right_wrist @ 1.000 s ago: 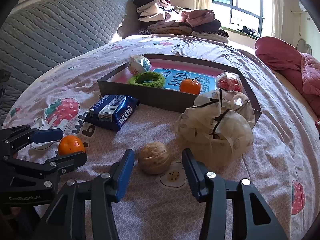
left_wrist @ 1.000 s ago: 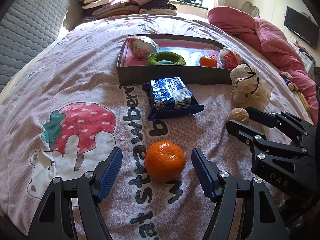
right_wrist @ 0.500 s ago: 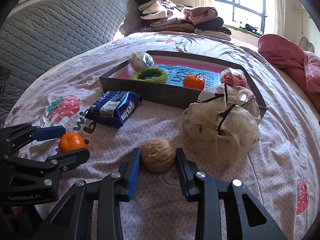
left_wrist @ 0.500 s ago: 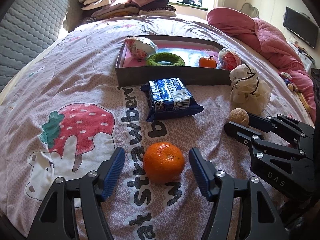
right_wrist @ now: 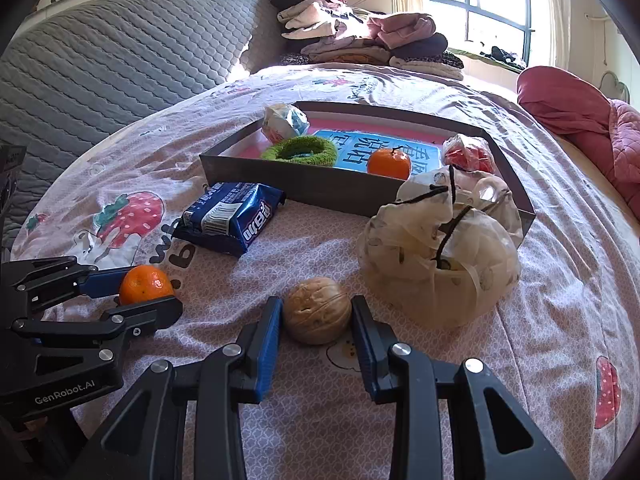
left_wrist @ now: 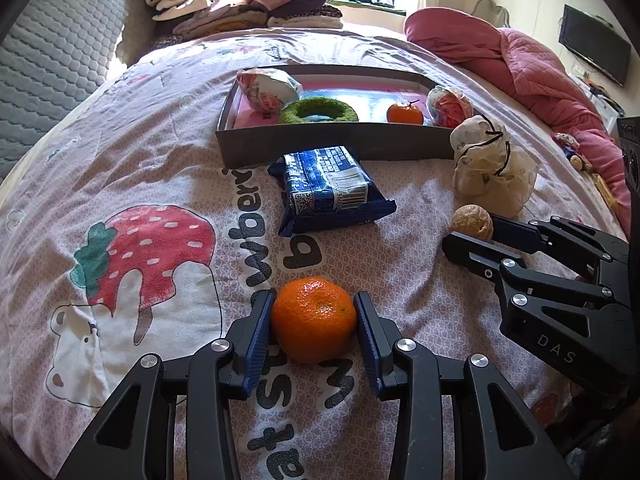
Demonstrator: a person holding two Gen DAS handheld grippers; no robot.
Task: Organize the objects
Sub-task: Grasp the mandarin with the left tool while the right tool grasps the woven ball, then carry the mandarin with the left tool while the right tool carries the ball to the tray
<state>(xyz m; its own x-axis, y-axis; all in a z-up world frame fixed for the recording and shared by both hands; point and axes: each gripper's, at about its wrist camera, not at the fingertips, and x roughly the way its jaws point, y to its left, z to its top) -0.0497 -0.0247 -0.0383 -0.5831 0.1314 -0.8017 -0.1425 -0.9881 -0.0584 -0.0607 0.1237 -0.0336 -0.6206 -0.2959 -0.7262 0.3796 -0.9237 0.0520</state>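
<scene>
Now left hand-held gripper (left_wrist: 315, 318) pinches the round orange mandarin (left_wrist: 314, 317); right hand-held gripper (right_wrist: 317, 312) pinches the tan walnut (right_wrist: 317, 309). Shallow grey cardboard tray (left_wrist: 336, 144) lies at 12 o'clock, nearer the right.

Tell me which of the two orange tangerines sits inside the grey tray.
The smaller orange tangerine with the dark stem, inside the grey rectangular tray beside the green fuzzy ring. The other tangerine lies on the bedspread, between the left claw's fingers.
</scene>
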